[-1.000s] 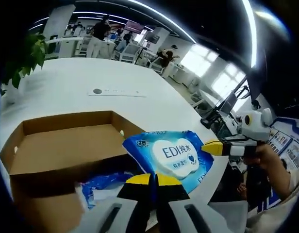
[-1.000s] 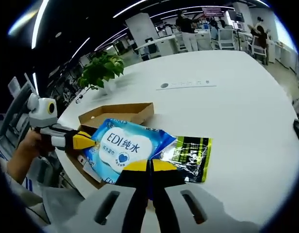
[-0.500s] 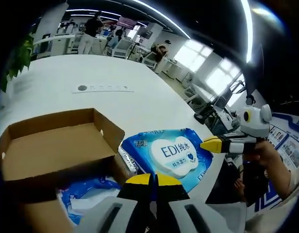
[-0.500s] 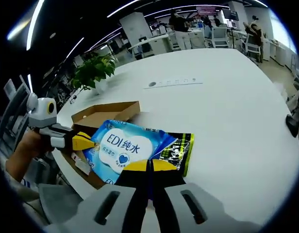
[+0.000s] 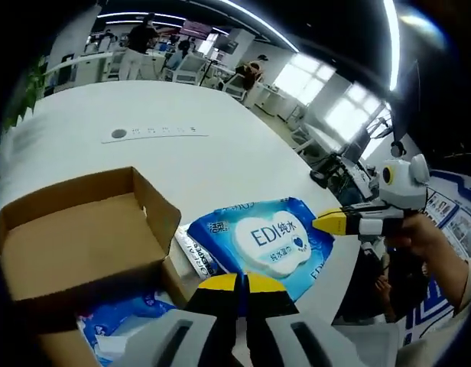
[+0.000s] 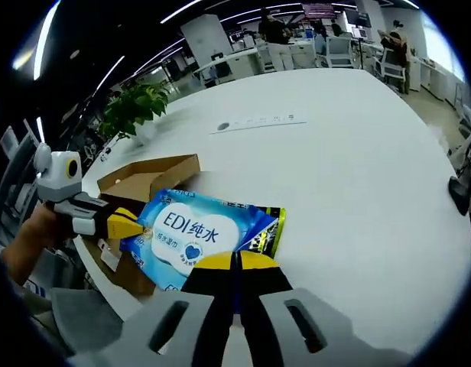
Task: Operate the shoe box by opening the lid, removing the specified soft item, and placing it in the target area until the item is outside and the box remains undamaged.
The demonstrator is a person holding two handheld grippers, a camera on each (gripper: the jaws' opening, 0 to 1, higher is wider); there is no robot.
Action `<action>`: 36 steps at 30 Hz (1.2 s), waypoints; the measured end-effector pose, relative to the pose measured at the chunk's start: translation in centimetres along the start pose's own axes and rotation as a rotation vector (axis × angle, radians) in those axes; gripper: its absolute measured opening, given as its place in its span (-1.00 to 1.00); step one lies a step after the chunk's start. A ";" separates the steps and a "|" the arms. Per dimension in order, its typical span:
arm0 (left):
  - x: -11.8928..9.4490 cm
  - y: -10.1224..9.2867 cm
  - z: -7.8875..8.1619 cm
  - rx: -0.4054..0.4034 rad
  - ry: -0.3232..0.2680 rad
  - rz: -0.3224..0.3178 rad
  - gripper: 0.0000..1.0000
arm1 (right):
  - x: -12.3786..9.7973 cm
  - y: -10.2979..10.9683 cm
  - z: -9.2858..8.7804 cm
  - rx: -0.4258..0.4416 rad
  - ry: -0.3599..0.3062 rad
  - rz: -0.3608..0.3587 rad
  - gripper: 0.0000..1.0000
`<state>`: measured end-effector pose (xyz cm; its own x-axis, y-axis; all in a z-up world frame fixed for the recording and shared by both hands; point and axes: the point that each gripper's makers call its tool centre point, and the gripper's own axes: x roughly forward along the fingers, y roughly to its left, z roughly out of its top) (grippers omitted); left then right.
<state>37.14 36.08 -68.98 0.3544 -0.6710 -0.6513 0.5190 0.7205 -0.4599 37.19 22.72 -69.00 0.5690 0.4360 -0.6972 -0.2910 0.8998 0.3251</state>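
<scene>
I have both grippers pinching the blue wipes pack (image 5: 267, 243): my left gripper (image 5: 237, 284) has its jaws pressed together on the pack's near edge, my right gripper (image 6: 235, 264) is clamped on the opposite edge. The pack is out of the open shoe box (image 5: 71, 233) and held above the white table (image 6: 358, 168), just right of the box in the left gripper view. A 2nd blue pack (image 5: 125, 325) lies near the box's near side, and a black-green pack (image 6: 267, 229) sits under the held one.
</scene>
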 end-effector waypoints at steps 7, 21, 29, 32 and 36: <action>1.3 0.8 0.0 -0.001 0.028 0.022 -0.99 | 1.8 -0.9 0.5 -0.030 0.009 0.006 -1.00; 2.8 1.8 -0.1 0.108 0.099 0.085 -1.00 | 4.2 -2.0 0.2 -0.034 0.005 0.007 -1.00; 3.4 1.7 0.1 0.158 0.137 0.104 -1.00 | 4.7 -2.7 -0.3 -0.006 -0.005 -0.005 -1.00; 3.7 1.8 0.0 0.177 0.148 0.115 -1.00 | 4.8 -2.8 -0.3 -0.002 -0.008 -0.008 -1.00; 3.9 1.9 -0.3 0.205 0.163 0.127 -1.00 | 5.1 -2.9 -0.4 0.001 -0.009 -0.013 -1.00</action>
<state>39.25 34.86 -72.56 0.3057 -0.5287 -0.7919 0.6306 0.7356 -0.2477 40.59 22.34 -73.78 0.5798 0.4247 -0.6953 -0.2834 0.9052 0.3166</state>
